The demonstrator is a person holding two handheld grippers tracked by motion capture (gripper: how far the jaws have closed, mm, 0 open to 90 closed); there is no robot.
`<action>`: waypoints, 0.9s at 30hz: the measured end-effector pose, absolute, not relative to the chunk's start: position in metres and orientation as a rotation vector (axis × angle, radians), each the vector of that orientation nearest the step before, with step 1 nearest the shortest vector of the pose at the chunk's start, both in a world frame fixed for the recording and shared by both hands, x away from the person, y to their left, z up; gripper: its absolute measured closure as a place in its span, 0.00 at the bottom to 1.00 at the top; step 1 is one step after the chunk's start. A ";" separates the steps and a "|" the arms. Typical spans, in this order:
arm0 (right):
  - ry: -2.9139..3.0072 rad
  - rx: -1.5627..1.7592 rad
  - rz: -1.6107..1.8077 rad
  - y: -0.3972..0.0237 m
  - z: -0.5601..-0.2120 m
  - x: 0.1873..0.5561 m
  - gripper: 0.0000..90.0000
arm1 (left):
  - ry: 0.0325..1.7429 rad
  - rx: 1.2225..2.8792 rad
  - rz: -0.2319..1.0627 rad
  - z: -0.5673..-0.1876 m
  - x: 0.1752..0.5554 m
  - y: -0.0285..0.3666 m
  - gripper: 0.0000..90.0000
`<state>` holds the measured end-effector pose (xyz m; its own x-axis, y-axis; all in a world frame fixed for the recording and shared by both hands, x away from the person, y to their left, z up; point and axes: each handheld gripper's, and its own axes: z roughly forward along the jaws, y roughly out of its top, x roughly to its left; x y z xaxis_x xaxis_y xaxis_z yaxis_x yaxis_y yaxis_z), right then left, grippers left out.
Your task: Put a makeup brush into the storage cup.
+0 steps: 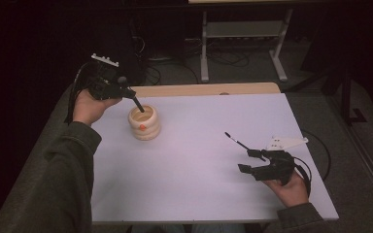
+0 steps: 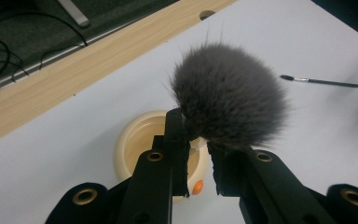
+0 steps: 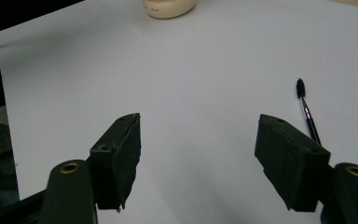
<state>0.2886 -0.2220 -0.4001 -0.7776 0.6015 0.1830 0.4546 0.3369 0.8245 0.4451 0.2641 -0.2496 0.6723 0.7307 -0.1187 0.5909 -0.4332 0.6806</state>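
Note:
My left gripper [image 1: 130,94] hovers at the back left, shut on a big make-up brush whose fluffy grey head [image 2: 228,95] bulges above the jaws. The brush's dark handle [image 1: 139,105] slants down into a cream ribbed cup [image 1: 144,127] with an orange dot [image 2: 196,187]; the cup [image 2: 133,142] sits just beneath the jaws. At the front right, my right gripper [image 1: 245,161] rests low over the mat, open, with nothing between its fingers [image 3: 198,154]. A thin black brush [image 1: 236,141] lies on the mat just beyond it, to the right of the right jaw [image 3: 307,116].
A white mat [image 1: 199,165] covers the table, with a wooden strip [image 1: 209,89] along the far edge and a hole in it [image 2: 207,14]. Beyond the table, cables and metal frame legs [image 1: 205,53] stand on a dark floor. The cup's base shows far off [image 3: 168,7].

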 end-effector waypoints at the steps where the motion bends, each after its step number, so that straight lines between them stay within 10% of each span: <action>1: 2.438 0.973 1.427 -0.222 -0.400 0.289 0.34 | 1.019 2.171 0.250 -0.251 0.446 0.264 0.86; 27: 2.448 0.973 1.421 -0.222 -0.401 0.289 0.34 | 1.084 2.154 0.224 -0.282 0.455 0.265 0.86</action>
